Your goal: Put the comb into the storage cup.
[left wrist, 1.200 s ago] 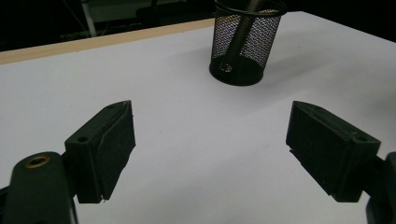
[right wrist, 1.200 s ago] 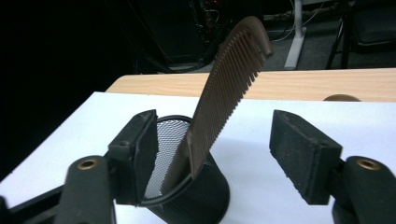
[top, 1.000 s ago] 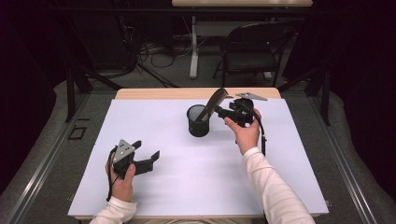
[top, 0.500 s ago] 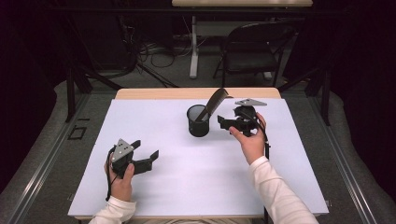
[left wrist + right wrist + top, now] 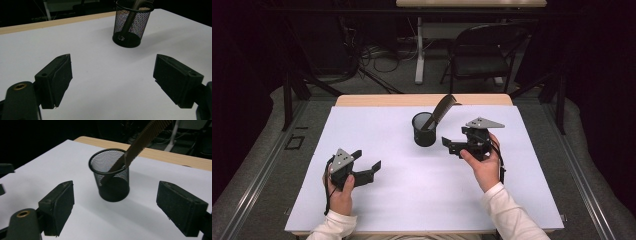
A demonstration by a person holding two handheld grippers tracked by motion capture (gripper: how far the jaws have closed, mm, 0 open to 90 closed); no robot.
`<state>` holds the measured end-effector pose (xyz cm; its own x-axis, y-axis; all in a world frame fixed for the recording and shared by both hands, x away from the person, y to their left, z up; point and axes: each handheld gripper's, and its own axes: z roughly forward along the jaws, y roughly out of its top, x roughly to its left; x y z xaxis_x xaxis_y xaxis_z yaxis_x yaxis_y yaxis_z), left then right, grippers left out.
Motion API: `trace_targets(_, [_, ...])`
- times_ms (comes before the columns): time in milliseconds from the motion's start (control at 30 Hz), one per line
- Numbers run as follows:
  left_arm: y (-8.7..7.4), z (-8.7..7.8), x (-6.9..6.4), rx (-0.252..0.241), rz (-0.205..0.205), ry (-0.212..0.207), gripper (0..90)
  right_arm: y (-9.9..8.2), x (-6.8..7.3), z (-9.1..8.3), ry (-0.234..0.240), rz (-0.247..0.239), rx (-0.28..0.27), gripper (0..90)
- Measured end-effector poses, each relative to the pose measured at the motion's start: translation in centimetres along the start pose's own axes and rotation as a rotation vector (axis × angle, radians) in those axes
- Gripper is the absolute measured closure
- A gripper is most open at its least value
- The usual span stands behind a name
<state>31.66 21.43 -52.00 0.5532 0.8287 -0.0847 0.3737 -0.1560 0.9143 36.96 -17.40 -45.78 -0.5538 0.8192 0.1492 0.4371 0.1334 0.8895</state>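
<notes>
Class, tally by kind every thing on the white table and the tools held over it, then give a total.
Mesh cup: 1
Comb, leaning in the cup: 1
Grippers, left gripper and right gripper, both open and empty: 2
Total: 4

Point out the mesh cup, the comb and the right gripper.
mesh cup (image 5: 115, 188), right gripper view, on its front wall.
comb (image 5: 143, 138), right gripper view, on its toothed upper half.
right gripper (image 5: 453, 145), high view, between its open jaw tips.

Your comb (image 5: 140, 142) runs off the top edge; mesh cup (image 5: 111, 178) hides its lower end.
</notes>
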Motion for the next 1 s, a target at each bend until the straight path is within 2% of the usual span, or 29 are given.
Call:
trace_targets(167, [0.0, 0.0, 0.0, -0.001, -0.001, 0.000, 15.6, -0.6, 0.7, -1.0, 0.052, -0.016, -0.013, 14.6])
trace_targets(267, [0.0, -0.1, 0.0, 0.001, -0.002, -0.001, 15.6, -1.1, 1.0, -1.5, 0.059, -0.041, -0.008, 14.6])
trace_targets(433, [0.0, -0.1, 0.0, 0.002, -0.002, 0.000, 15.6, -2.0, 1.2, -2.1, 0.072, -0.053, -0.006, 14.3])
trace_targets(767, [0.0, -0.2, 0.0, 0.003, -0.001, -0.006, 15.6, -4.0, 1.4, -2.5, 0.058, -0.101, 0.006, 9.6])
trace_targets(900, [-0.1, -0.4, 0.1, 0.004, -0.003, -0.005, 15.6, -4.8, 1.6, -2.4, 0.066, -0.109, 0.018, 1.0])
trace_targets(1000, [-0.1, -0.6, 0.3, 0.004, -0.004, -0.007, 15.7, -5.4, 1.7, -2.3, 0.062, -0.105, 0.017, 0.0])
